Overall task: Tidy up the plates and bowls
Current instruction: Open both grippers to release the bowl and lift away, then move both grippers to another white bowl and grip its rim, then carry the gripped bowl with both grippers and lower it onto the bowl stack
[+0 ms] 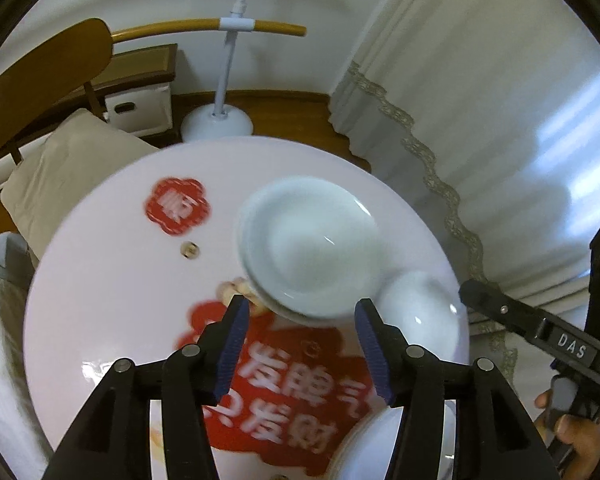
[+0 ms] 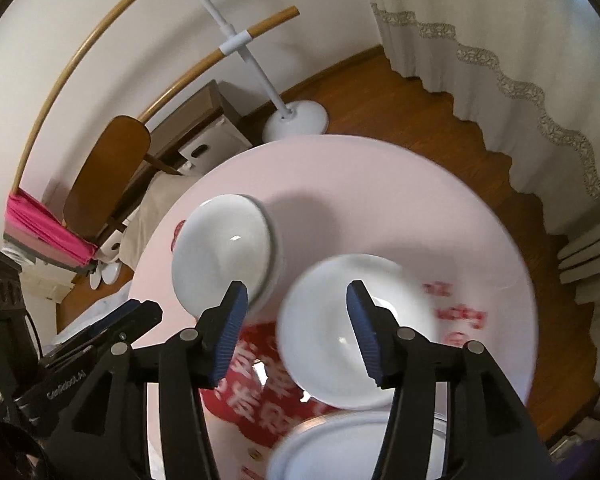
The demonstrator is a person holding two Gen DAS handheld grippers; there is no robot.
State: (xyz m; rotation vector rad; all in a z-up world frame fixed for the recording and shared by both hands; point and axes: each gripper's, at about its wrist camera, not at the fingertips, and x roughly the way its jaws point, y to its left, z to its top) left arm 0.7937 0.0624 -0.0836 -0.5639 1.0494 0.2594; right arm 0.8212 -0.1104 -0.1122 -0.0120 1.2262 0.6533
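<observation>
On the round tabletop (image 1: 112,280) sit the pieces I am sorting: a white bowl stack (image 1: 308,244), two bowls nested by the doubled rim, at about one o'clock from the tabletop's middle in my left view, and a single bowl (image 1: 420,312) just beside it at four o'clock, rims near or touching; blur hides which. A plate (image 2: 340,448) shows at six o'clock in my right view, cut off by the frame.

These look like glazed ceramic: stiff, smooth, likely slippery under a pad, and they will chip if knocked together. Each bowl should be light enough alone; the nested pair will weigh more and could shift. I judge the rim the only place to hold, one pad inside the wall and one outside, well down from the lip.

My left hand-held gripper (image 1: 300,344) hangs above the stack's near edge, jaws spread, nothing between the pads. My right hand-held gripper (image 2: 296,328) is likewise spread and empty, straddling the single bowl's (image 2: 340,328) near side from above without touching it, the stack (image 2: 224,248) at ten o'clock from it.

Beyond the tabletop: a lamp stand (image 1: 220,120) at twelve o'clock, a wooden chair (image 1: 40,76) at ten, curtains (image 1: 480,100) at two.
</observation>
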